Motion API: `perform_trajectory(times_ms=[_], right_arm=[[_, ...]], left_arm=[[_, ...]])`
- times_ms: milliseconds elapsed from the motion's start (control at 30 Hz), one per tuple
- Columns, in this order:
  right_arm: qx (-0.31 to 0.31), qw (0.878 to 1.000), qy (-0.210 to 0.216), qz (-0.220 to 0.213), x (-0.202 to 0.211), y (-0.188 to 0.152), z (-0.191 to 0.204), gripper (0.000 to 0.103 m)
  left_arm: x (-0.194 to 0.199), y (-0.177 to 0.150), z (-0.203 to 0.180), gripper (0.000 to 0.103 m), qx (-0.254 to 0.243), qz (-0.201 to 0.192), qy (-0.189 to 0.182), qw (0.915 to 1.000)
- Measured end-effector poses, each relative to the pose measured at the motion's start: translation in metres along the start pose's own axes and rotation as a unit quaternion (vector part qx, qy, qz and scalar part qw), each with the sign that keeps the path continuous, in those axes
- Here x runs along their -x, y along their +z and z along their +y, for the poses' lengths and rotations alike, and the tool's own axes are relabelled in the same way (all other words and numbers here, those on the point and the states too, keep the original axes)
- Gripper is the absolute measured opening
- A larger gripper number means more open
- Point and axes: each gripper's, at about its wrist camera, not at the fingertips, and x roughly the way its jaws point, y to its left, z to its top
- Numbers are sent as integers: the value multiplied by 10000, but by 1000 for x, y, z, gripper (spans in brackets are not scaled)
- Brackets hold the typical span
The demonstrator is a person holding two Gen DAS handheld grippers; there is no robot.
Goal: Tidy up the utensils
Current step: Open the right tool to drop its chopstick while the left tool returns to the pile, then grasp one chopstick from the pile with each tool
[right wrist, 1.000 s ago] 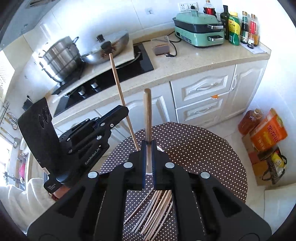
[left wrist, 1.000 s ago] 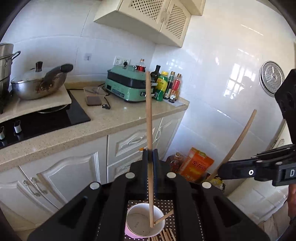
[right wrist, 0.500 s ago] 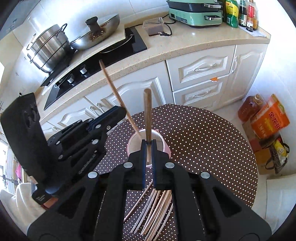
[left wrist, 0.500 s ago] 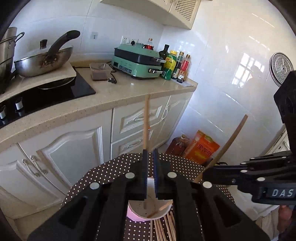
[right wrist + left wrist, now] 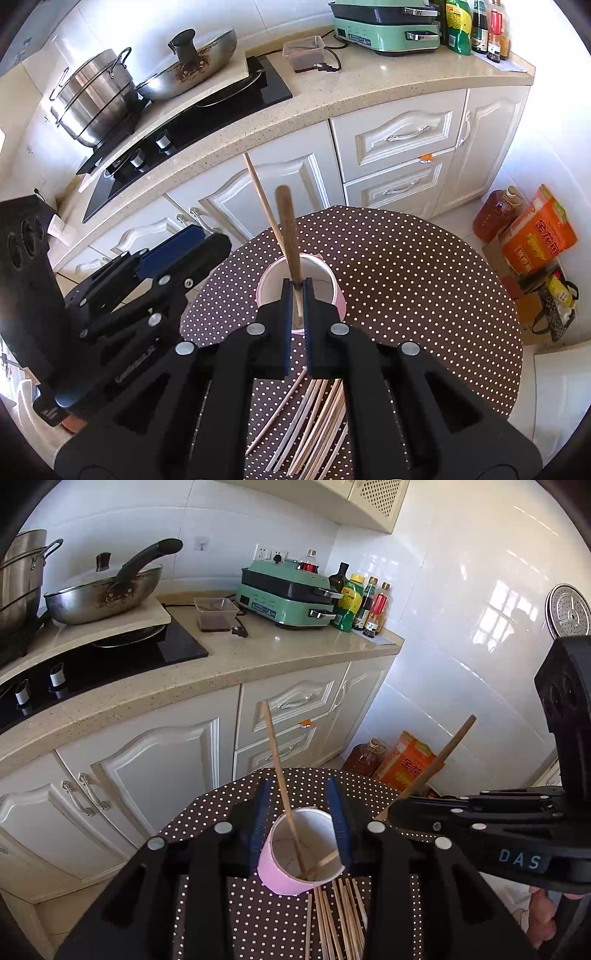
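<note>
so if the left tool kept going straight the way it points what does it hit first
Most likely the pink cup straight ahead between the opening fingers of the left tool, with the released chopstick leaning inside it; depth is hard to judge.

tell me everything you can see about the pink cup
The pink paper cup with a white inside stands open-topped on the brown polka-dot table, beyond a pile of loose pale wooden chopsticks. One thin light chopstick leans inside it. The darker brown chopstick dips into it too.
</note>
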Motion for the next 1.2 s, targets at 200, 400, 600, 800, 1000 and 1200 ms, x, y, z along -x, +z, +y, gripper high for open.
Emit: perform_trajectory(times_ms=[200, 400, 600, 800, 1000, 1200], right_arm=[[-56, 10000, -58, 11, 5, -7, 3, 25], [-174, 9998, -28, -93, 17, -20, 2, 52], [-308, 9994, -124, -136, 32, -44, -9, 52], [-655, 9974, -287, 65, 31, -81, -40, 50], [-950, 9933, -450, 472, 14, -118, -65, 49], [-1142, 9884, -478, 879, -8, -147, -81, 49]], left_arm=[[10, -6, 1, 43, 42, 83, 101, 9999], [20, -15, 1, 46, 94, 191, 125, 9997], [25, -35, 3, 51, 75, 543, 43, 9985], [14, -67, 8, 51, 233, 1119, -103, 9934], [-21, -106, -4, 51, 62, 2003, -234, 9794], [-62, -149, -25, 51, -628, 2964, -85, 9530]])
